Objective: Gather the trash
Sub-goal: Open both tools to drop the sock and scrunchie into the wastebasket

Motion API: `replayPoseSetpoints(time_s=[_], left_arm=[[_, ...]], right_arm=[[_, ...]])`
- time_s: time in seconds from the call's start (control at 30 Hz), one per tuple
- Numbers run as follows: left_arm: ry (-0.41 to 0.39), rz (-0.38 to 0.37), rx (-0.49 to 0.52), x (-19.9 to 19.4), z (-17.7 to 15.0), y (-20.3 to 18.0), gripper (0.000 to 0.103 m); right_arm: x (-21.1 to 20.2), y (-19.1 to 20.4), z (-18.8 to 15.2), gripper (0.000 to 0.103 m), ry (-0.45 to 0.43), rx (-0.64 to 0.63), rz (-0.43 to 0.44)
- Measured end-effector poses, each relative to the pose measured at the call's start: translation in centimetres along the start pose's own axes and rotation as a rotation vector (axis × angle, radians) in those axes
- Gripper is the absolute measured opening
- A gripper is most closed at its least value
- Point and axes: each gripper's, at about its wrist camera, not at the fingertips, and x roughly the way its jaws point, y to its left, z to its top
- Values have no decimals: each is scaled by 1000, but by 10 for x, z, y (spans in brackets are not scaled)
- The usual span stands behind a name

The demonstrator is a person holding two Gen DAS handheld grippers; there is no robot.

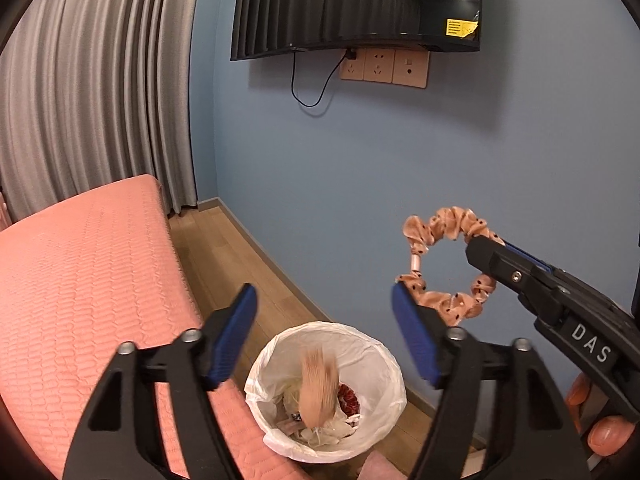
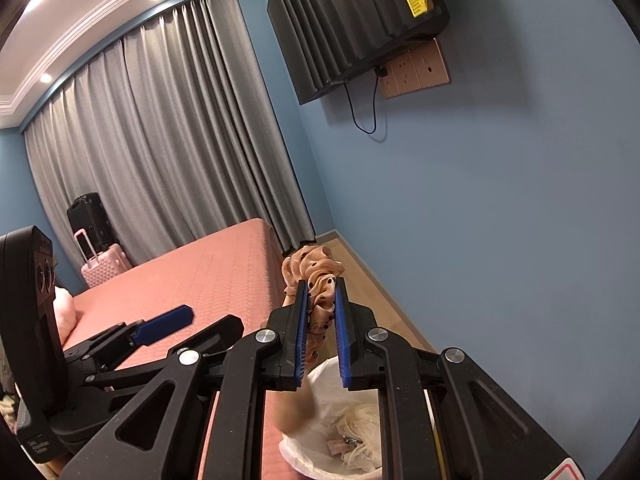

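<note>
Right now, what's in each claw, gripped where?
Right claw: shut on the dotted peach scrunchie, pinching one side of its fabric ring. Left claw: open, holding nothing, above the trash bin.

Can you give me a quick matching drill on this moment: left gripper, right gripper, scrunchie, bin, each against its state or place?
Things:
1. left gripper
2. right gripper
3. spotted scrunchie
4. white-lined bin

States:
A. on the floor beside the pink bed, trash inside
B. open, nothing between its pads
C. pinched and held up above the bin
D. shut on fabric

Pairs: 1-B, 2-D, 3-C, 4-A
</note>
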Motion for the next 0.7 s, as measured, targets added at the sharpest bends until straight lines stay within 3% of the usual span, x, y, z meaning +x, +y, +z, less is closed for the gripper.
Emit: replayPoseSetpoints(time_s=[0.23,0.7], left_arm=[[0,42,-26,7,-2,7,75],[-14,126,-67,-2,-5,28,80]], right_arm=[[14,2,-4,13,24,2,0],[34,25,-6,30,53,-26,16]])
